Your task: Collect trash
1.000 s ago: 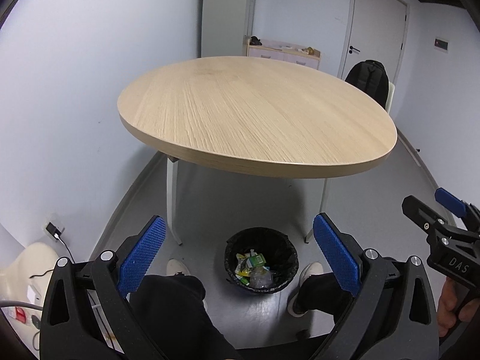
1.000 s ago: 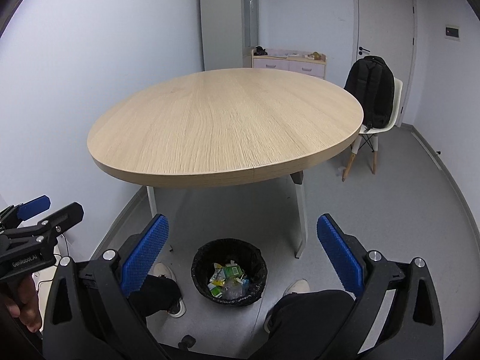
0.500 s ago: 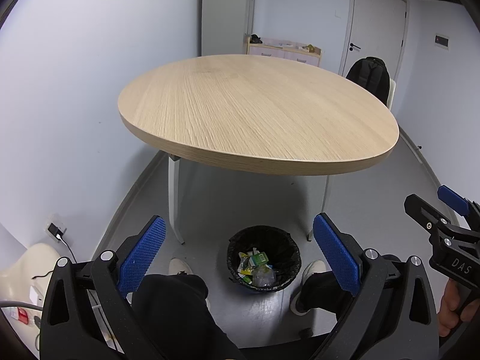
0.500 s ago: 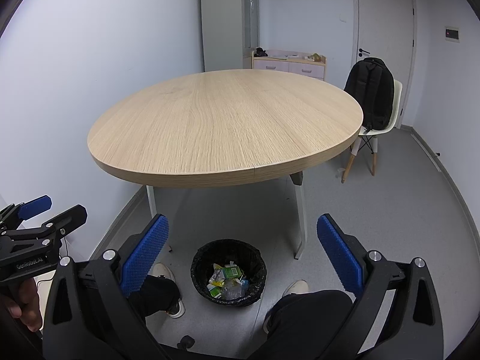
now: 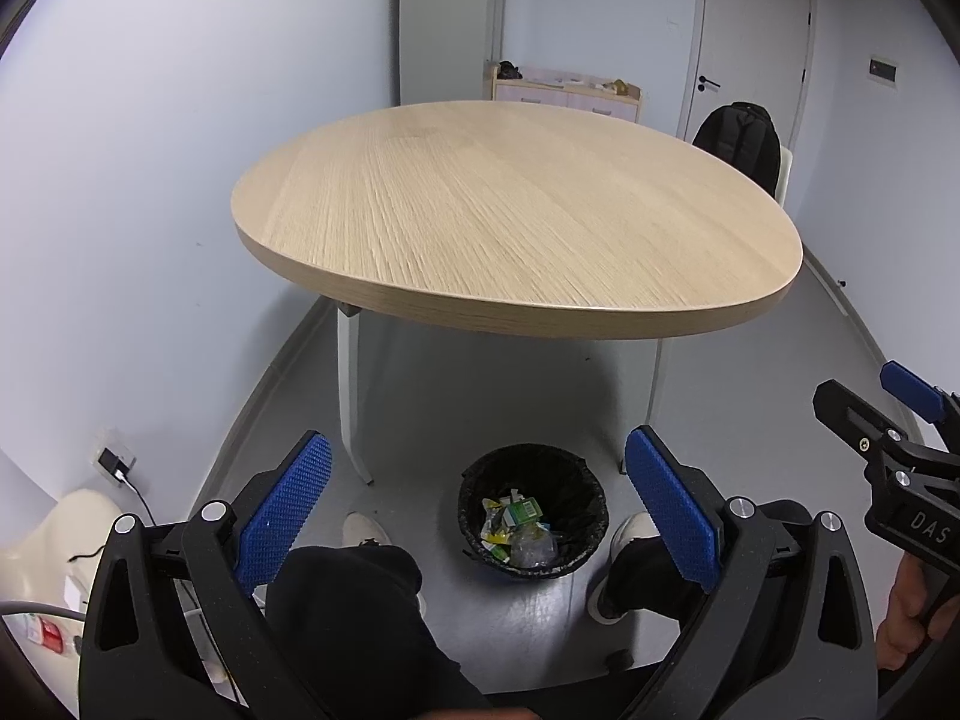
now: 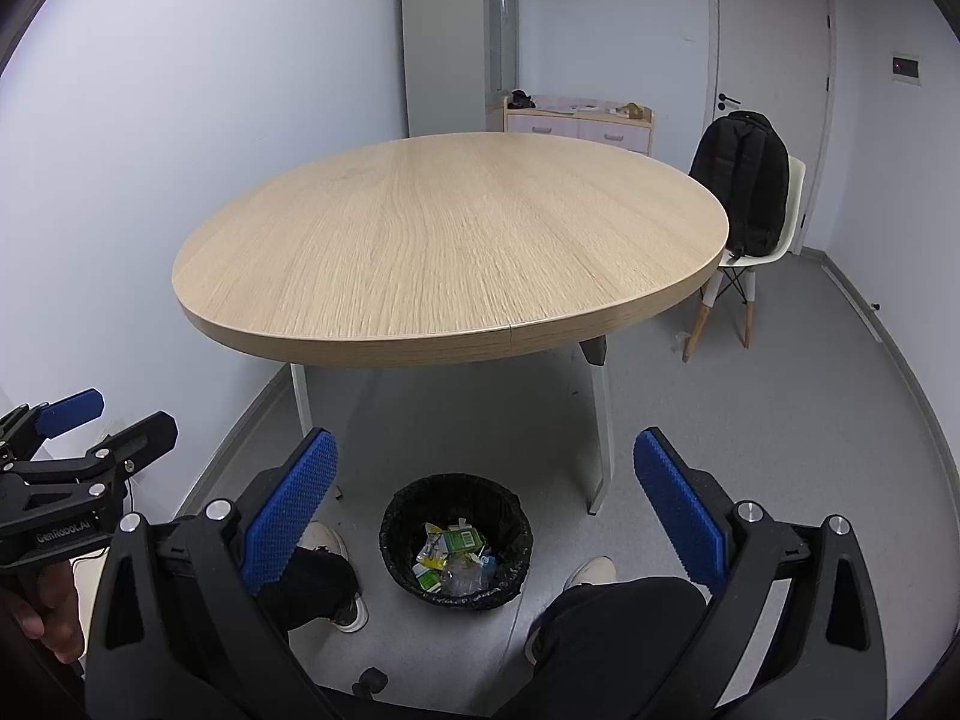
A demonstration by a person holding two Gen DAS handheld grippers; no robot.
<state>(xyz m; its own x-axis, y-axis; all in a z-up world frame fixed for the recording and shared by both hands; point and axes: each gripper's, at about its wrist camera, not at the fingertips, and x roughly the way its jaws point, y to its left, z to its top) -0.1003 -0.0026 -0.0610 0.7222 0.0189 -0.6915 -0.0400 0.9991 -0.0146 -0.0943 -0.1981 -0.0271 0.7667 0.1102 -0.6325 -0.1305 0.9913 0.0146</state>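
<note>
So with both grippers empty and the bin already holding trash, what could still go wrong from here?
The trash bin stands between the person's shoes, so a step could tip it and spill the wrappers. The left gripper and right gripper, jaws open, hang below the table edge and might strike it if raised.

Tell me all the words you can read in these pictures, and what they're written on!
"DAS": on the right gripper, at the edge of the left camera's view.
"GenRobot.AI": on the left gripper, at the edge of the right camera's view.
The cartons in the bin have printing, too small to read.
The wall panel by the door is too blurred to read.
</note>
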